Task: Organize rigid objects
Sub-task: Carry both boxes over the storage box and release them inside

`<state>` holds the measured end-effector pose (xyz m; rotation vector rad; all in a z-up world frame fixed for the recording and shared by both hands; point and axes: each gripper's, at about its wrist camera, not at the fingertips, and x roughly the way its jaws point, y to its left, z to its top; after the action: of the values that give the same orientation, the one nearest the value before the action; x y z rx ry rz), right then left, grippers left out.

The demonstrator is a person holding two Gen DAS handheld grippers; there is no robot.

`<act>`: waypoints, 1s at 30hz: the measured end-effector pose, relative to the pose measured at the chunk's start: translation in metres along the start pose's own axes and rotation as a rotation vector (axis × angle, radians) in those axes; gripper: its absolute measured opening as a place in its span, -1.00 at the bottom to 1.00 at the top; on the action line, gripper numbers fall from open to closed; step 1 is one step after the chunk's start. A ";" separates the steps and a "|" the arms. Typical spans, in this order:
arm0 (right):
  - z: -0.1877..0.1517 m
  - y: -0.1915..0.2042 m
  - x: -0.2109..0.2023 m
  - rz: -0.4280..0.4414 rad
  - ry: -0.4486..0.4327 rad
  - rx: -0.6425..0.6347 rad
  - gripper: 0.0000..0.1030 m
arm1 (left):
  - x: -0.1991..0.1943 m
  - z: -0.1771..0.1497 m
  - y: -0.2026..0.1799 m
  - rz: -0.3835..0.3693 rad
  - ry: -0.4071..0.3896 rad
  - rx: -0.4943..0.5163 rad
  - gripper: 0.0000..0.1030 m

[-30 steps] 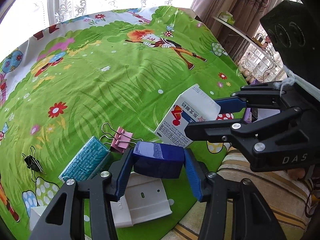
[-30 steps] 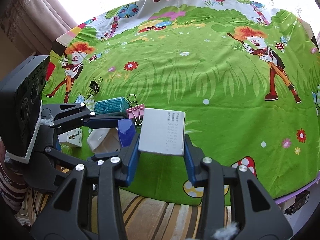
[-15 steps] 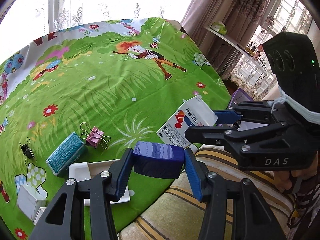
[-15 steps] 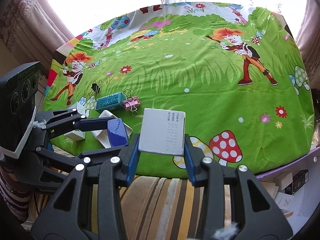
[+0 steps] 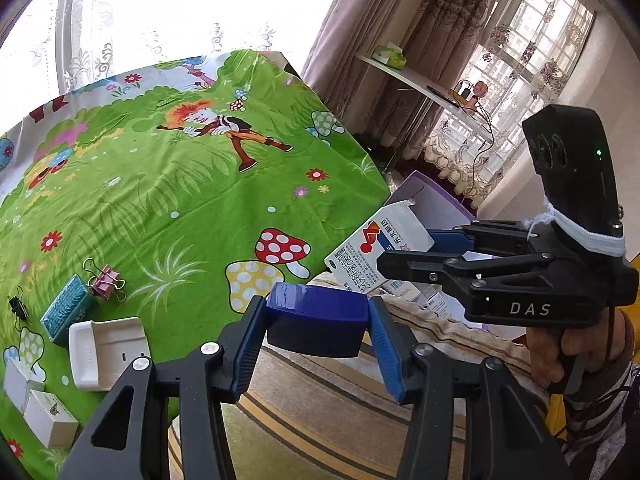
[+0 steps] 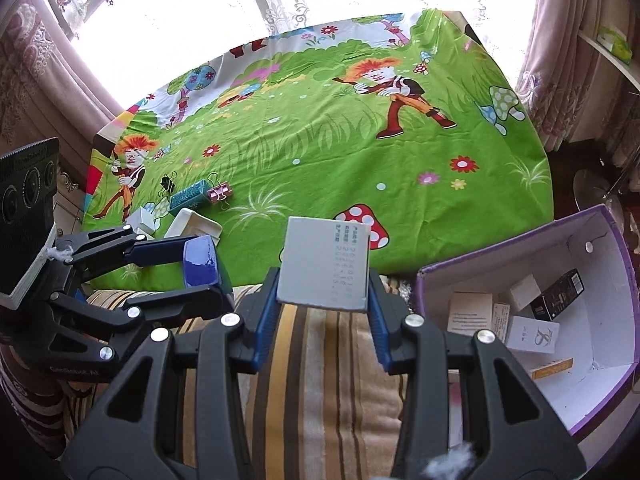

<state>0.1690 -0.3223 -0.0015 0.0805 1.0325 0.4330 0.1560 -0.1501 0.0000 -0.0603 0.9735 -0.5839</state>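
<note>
Left gripper (image 5: 318, 336) is clamped on a dark blue block (image 5: 316, 320), low centre in the left wrist view; the block's long axis runs across the jaws, left to right. In the right wrist view the same block (image 6: 200, 262) shows end-on at mid left.

Right gripper (image 6: 322, 300) is clamped on a white carton (image 6: 324, 262) at frame centre, its printed grey face toward the camera and its top edge tipped up. In the left wrist view the carton (image 5: 376, 252) sits right of centre, long axis slanting from lower left to upper right, red logo showing. A hand (image 5: 572, 352) grips the handle at lower right.

Only the right wrist view shows inside the purple box (image 6: 600, 408), at lower right, with small cartons on its floor.

Both grippers hang over a striped cushion (image 6: 320, 360), below the green tablecloth (image 6: 320, 152), where a teal packet (image 5: 66, 312), pink binder clip (image 5: 106, 282) and white tray (image 5: 106, 352) lie.
</note>
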 end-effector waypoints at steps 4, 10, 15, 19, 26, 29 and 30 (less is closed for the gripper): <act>-0.012 -0.029 -0.024 -0.033 -0.028 0.053 -0.13 | 0.004 0.002 -0.025 -0.029 0.006 0.000 0.01; -0.030 -0.069 -0.052 -0.113 -0.063 0.115 -0.13 | 0.015 0.006 -0.062 -0.067 0.019 0.011 0.01; -0.042 -0.105 -0.067 -0.200 -0.085 0.172 -0.13 | 0.029 0.006 -0.092 -0.093 0.052 0.035 0.01; -0.050 -0.135 -0.079 -0.263 -0.100 0.227 -0.13 | 0.042 0.006 -0.116 -0.117 0.081 0.067 0.01; -0.056 -0.175 -0.097 -0.364 -0.129 0.297 -0.12 | 0.060 0.006 -0.150 -0.143 0.116 0.113 0.01; -0.055 -0.187 -0.105 -0.405 -0.153 0.315 -0.12 | 0.065 0.006 -0.162 -0.150 0.121 0.138 0.01; -0.054 -0.190 -0.107 -0.420 -0.163 0.320 -0.12 | 0.066 0.006 -0.165 -0.153 0.123 0.144 0.01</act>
<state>0.1352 -0.5446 0.0072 0.1775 0.9201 -0.1209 0.1162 -0.3235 0.0031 0.0302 1.0492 -0.8048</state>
